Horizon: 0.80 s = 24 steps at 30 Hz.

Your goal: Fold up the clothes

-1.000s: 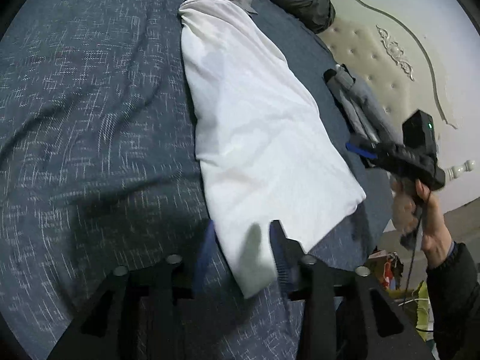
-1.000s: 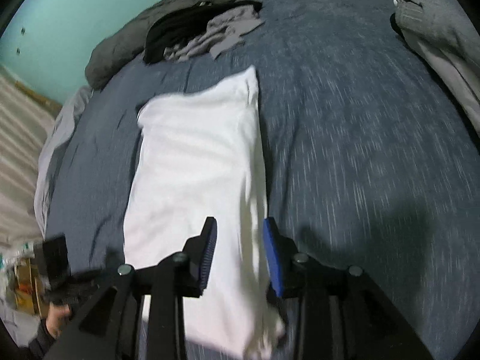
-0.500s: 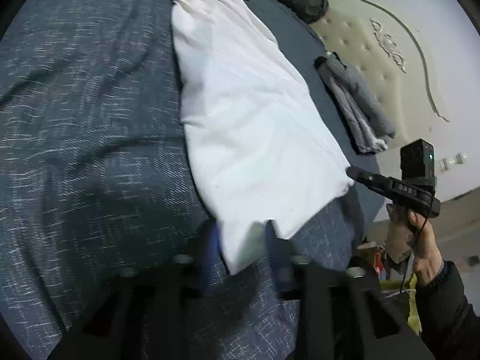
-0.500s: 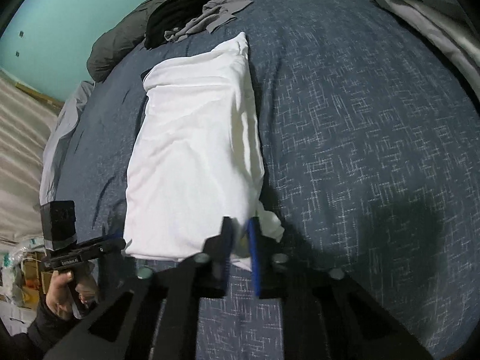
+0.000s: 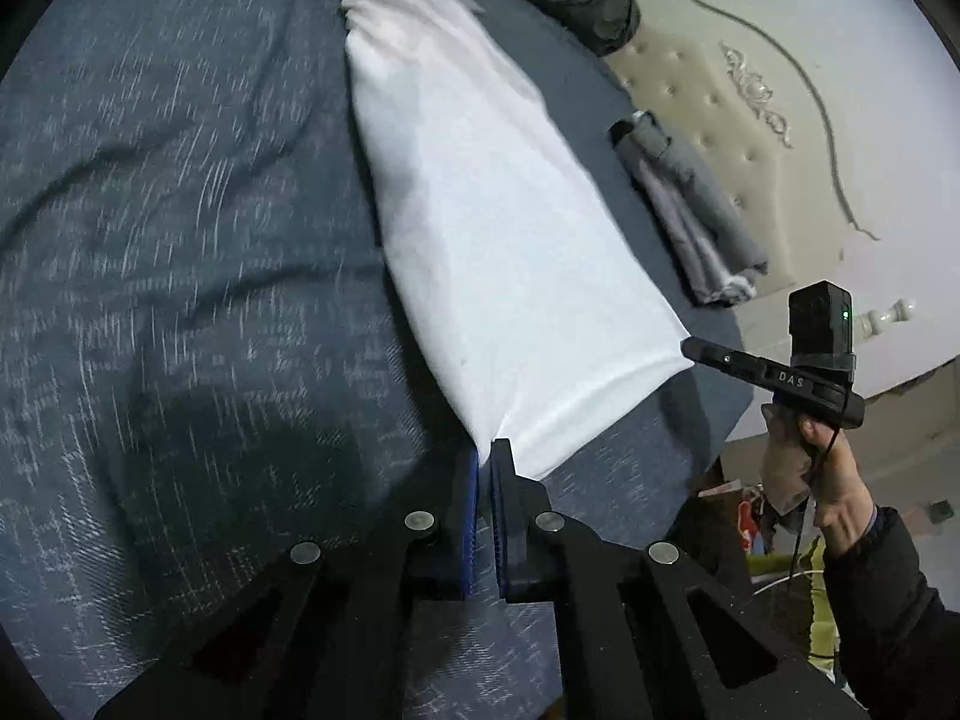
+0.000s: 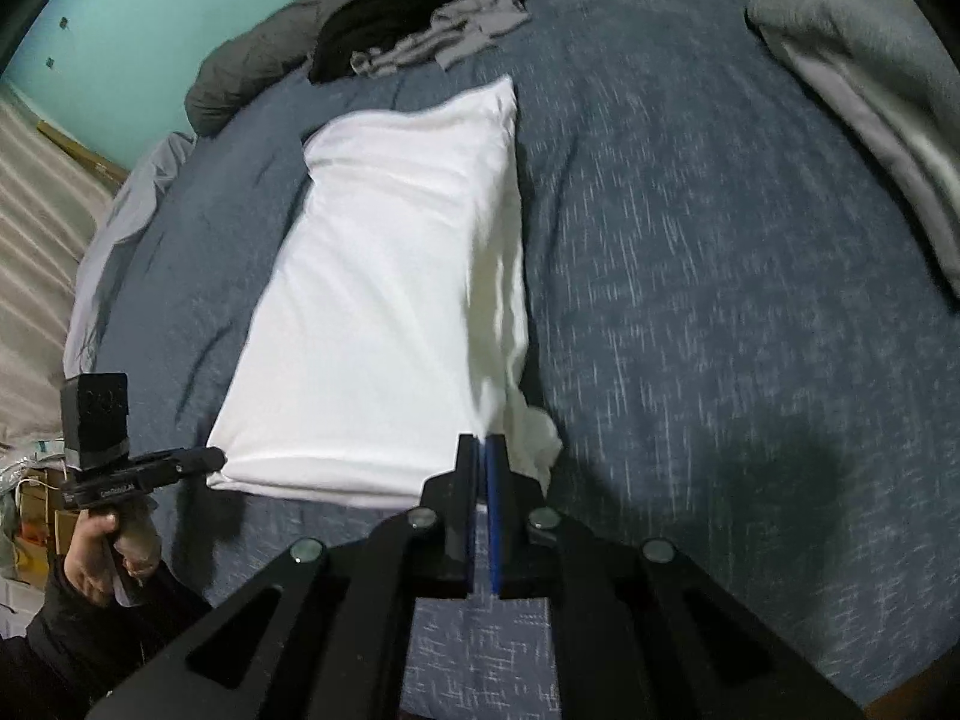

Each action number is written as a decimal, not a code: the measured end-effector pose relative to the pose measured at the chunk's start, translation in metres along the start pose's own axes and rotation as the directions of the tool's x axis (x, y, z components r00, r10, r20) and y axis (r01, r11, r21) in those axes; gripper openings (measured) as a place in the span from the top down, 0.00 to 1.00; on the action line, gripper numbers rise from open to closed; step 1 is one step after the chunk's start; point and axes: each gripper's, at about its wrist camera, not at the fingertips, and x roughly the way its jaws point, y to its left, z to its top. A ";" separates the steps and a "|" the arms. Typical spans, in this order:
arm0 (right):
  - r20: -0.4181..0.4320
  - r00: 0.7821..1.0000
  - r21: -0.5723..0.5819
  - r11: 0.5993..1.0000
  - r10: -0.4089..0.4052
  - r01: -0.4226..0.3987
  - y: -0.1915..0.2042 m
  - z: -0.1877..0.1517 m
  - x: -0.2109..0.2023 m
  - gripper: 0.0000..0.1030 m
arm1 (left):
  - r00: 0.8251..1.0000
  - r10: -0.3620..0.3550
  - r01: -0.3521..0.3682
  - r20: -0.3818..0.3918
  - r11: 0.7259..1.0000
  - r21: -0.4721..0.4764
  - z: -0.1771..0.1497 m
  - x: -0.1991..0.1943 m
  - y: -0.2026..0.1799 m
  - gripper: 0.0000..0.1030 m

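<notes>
Left claw (image 5: 485,450): fingers pressed together on the near left corner of the white garment (image 5: 498,228), low over the bed (image 5: 180,240).
Right claw (image 6: 481,447): clamped on the near right corner of the same garment; held in the right hand (image 5: 810,468), arm in a dark sleeve.
White garment: one, folded to a long strip, lying flat along the bed, near edge pinched at both corners.
Other clothes: one folded grey stack (image 5: 690,222) by the headboard (image 5: 750,90); one loose dark-and-grey pile (image 6: 420,36) at the far end.
Claws counted: two.
</notes>
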 end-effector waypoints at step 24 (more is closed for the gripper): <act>0.126 0.990 -0.145 0.986 -0.058 0.076 0.020 0.138 0.025 0.77 | 0.990 0.114 -0.117 0.087 0.992 0.037 0.036 -0.002 -0.001 0.80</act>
